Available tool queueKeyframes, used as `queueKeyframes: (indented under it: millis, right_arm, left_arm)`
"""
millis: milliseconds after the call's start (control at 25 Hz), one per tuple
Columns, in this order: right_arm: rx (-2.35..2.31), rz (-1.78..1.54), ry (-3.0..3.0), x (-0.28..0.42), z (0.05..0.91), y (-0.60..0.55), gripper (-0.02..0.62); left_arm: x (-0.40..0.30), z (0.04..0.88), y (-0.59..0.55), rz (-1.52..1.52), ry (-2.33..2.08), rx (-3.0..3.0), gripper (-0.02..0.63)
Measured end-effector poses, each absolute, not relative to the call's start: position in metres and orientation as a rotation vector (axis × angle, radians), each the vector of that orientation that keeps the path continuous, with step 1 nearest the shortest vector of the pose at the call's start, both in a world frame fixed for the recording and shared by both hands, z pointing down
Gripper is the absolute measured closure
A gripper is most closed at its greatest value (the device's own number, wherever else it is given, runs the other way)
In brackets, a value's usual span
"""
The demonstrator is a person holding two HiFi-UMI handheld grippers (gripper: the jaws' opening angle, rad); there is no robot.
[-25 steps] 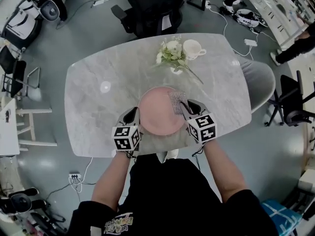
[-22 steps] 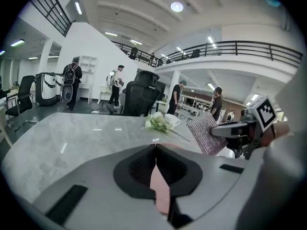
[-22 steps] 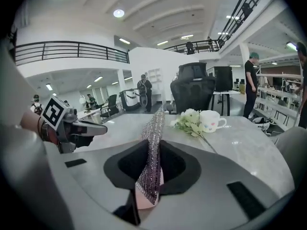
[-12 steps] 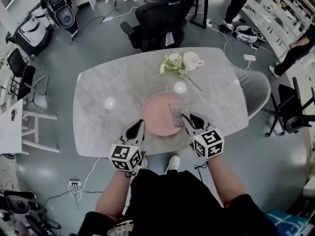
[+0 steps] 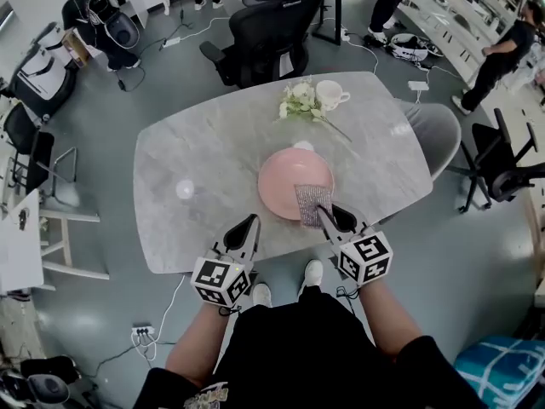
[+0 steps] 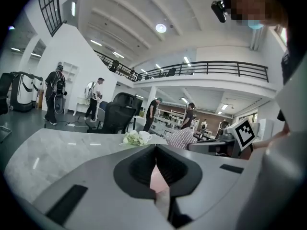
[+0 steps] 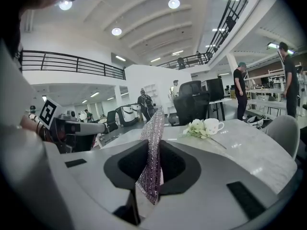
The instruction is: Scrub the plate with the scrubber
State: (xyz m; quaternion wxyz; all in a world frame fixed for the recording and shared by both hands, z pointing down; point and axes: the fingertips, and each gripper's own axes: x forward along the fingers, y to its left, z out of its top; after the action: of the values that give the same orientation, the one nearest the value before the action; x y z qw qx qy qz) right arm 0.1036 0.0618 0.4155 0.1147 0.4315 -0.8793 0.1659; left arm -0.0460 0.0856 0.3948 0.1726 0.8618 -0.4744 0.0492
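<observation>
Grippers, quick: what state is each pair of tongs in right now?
Left gripper: tongs closed, nothing held.
Right gripper: tongs closed on the scrubber.

The table (image 5: 196,160) is showing pale grey marble with faint white veining. Toward its front edge the plate (image 5: 281,173) is glowing plain pink, and the scrubber (image 5: 312,204) is glinting silver in a fine mesh weave. Near the table's far edge the flowers (image 5: 298,100) are showing white over green leaves, beside a cream-white cup (image 5: 332,95). Off the table's front edge, the left gripper (image 5: 253,221) and right gripper (image 5: 323,212) are wearing matte grey with black jaw linings, their cubes carrying black-and-white square markers.
</observation>
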Motion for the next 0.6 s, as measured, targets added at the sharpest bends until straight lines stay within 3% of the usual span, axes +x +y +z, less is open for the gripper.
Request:
queueKeyframes:
  millis: [600]
  right_arm:
    - [1.565,0.436,-2.461,0.061,0.395,0.157,0.520]
  left_arm:
    - [-0.065,0.388,0.136,0.141,-1.039,2.610,0.588]
